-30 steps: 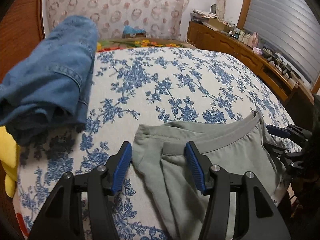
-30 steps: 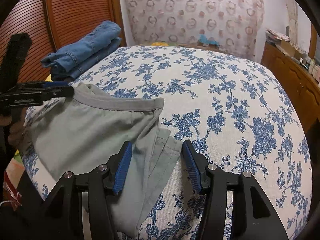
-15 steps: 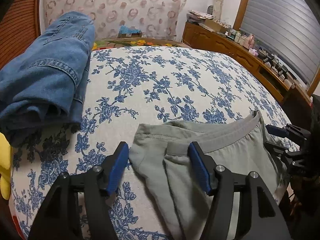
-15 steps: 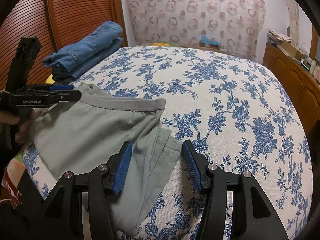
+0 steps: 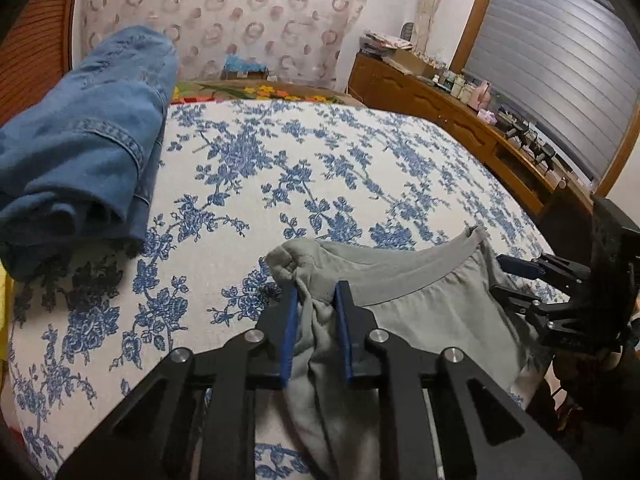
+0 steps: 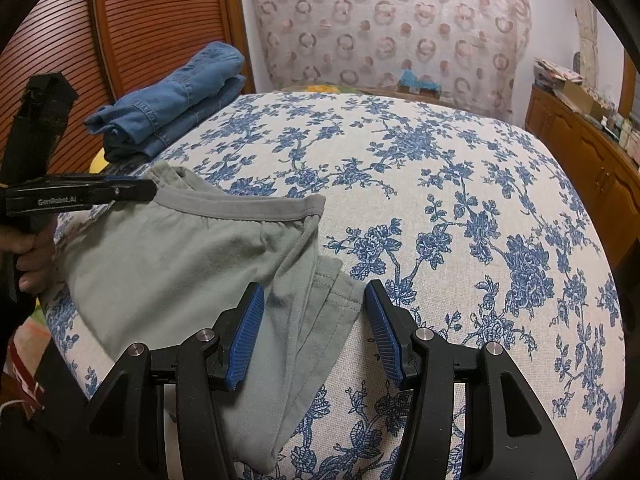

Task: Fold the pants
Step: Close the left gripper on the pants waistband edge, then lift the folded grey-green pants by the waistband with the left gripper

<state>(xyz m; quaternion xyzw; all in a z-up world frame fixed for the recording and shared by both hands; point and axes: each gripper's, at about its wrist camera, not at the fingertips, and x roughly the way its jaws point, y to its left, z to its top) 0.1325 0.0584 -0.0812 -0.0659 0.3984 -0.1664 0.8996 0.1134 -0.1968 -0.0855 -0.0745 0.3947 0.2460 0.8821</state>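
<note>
Pants: grey-green pair [image 6: 168,264] lying at the near edge of the bed [image 6: 460,208], waistband [image 6: 240,206] toward the headboard, hem layers [image 6: 332,304] trailing toward the right claw.
Left claw [image 5: 314,312]: clenched on a bunched corner of the pants at the waistband's left end; cloth is puckered and pinched between the blue pads [image 5: 289,332]. Its jaws have just been closing, from straddling the flat corner to gripping it.
Right claw [image 6: 314,334]: released, jaws held apart with the hem layers between them, pads [image 6: 248,336] not pressing on the cloth. No change from a second ago.
Change in cloth: corner at the left claw was flat a moment back; now it stands up in a wrinkled tuft just above the pads.
Hand: fingers [image 6: 28,260] wrapped on the left claw's handle, seen at the left edge of the right view.
Jeans: folded blue pair [image 5: 84,152] sits well apart at the far left of the bed, not involved.
Meaning for task: judged as the first grip secured; one corner is ready to lift.
Next need: right claw probably must pinch the hem side before any fold can be carried over.
Risk: bunched grip may hold only the top layer; cannot tell how many layers are caught.
</note>
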